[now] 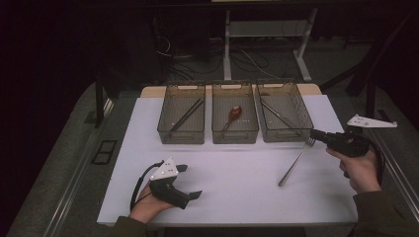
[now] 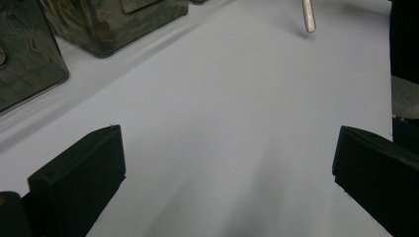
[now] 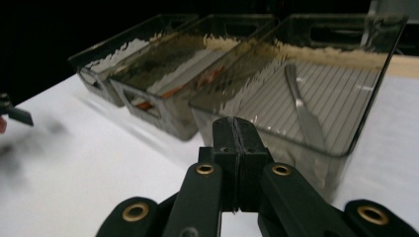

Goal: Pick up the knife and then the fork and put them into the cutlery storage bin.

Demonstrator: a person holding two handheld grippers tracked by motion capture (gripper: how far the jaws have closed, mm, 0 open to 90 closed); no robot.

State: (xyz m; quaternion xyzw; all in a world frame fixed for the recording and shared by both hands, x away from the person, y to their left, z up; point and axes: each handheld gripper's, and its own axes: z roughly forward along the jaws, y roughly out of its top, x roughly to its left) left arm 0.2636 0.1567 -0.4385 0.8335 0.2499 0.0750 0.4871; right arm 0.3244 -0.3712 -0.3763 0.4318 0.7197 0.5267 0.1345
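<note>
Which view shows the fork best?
The high view: the whole fork shows, tines at the shut right gripper, handle end low over the table. The left gripper view catches just its handle tip. In the right gripper view I cannot make it out.

— From my remote seat I read this as a lab or test room, not a home.

— What tells you?

— At twelve o'clock, loose cables (image 1: 197,59) sprawl over a grey floor (image 1: 276,69) around the white legs of a desk frame (image 1: 227,44). The room is dark, with light only on the white table (image 1: 237,187). Three identical clear bins (image 1: 235,120) stand in a neat row, staged like a trial setup. At nine o'clock a metal rail (image 1: 74,182) runs along the table's side.
</note>
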